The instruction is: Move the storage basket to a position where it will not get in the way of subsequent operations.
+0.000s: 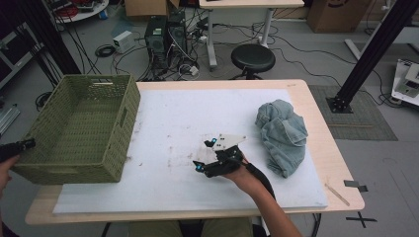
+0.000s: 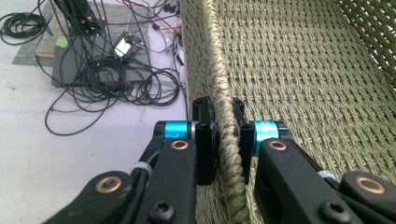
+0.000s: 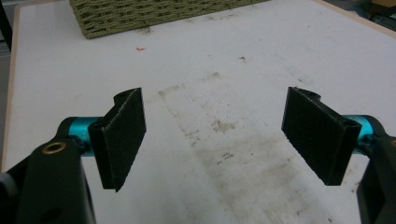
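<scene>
At table's left edge: green woven basket (image 1: 84, 126), overhanging, rim clamped by left gripper (image 2: 228, 140). Right gripper (image 3: 219, 140), jaws spread wide, nothing held, over stained white mat (image 1: 173, 128). Crumpled denim garment (image 1: 281, 133) well right.

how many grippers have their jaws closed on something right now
1. The left gripper is clamped on the rim of the green basket at the table's left edge. The right gripper hangs open over the white mat, holding nothing.
</scene>
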`<state>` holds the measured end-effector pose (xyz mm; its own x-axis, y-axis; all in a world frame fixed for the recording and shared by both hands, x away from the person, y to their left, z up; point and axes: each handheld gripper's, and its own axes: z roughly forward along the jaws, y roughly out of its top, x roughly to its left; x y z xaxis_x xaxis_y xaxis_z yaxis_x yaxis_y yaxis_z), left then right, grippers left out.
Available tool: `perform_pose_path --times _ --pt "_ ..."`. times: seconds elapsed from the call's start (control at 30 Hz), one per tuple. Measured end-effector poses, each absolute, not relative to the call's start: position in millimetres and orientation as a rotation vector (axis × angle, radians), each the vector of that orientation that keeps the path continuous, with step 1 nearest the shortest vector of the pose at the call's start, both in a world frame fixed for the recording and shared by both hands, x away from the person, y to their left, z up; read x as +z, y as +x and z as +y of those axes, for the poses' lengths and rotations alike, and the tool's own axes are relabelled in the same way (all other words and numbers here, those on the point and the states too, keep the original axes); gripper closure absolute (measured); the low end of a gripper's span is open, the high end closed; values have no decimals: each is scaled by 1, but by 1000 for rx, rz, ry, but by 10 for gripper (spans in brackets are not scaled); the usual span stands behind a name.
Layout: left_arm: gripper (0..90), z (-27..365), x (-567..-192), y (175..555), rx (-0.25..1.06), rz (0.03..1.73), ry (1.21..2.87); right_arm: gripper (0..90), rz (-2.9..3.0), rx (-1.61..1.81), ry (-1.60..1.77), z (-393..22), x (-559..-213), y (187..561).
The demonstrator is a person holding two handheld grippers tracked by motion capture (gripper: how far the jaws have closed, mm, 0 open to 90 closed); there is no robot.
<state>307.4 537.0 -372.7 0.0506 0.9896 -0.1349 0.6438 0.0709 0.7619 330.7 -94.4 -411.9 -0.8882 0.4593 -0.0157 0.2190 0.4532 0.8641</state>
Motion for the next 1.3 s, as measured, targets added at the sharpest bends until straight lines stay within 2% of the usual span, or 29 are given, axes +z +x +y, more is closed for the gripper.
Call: perform_pose_path --times 0.2,0.33,0.43,0.63,0.87,1.03,1.3 --pt "817 538 -373 307 654 1669 1637 226 2456 1410 589 -94 -412 331" --pt "732 539 -373 299 690 1644 1542 226 2460 1419 587 -94 -412 330" --pt "556 542 -371 293 703 1626 1480 226 2458 1417 594 -95 -412 330" --pt "394 537 -358 280 757 1430 1386 226 2452 1427 610 -99 -411 331" --pt "221 518 -328 275 752 1317 1350 225 2447 1424 607 -105 -408 332" --pt "211 498 -315 277 712 1230 1384 219 2450 1405 624 -111 -406 333" --pt "211 432 -295 294 614 971 1520 215 2393 1360 724 -134 -396 339"
